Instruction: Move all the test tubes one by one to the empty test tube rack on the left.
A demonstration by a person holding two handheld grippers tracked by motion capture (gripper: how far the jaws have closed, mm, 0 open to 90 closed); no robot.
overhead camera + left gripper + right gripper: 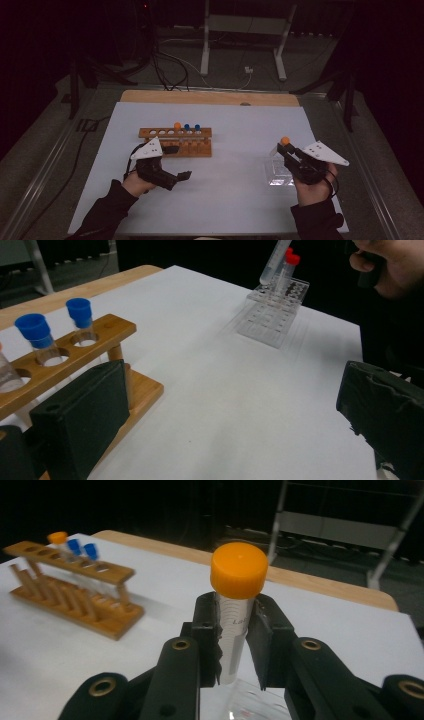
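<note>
1. In the right gripper view the right tool (235, 630) is clamped on a clear tube with an orange cap (238, 570), the pads pressing the tube just under the cap; the tube stands upright between them.
2. The high view shows that same tool (283, 148) raised over a clear plastic rack (280, 172) on the white tabletop (235, 200), the orange cap sitting at its tip.
3. The left gripper view adds what the others do not: the held tube's lower end hangs over the far end of the clear rack (272, 315), just beside a red-capped tube (287, 267) standing in it. Whether the tip is clear of the rack is hard to tell from here.
4. The left tool (180, 162) has its jaws wide apart, with nothing between them; in its own view only bare tabletop lies in the gap.
5. The wooden rack (176, 141) lies just beyond the left tool, one jaw close against its end in the left gripper view. It carries two blue-capped tubes (80, 315) and, in the high view, another orange-capped tube (177, 126)
</note>
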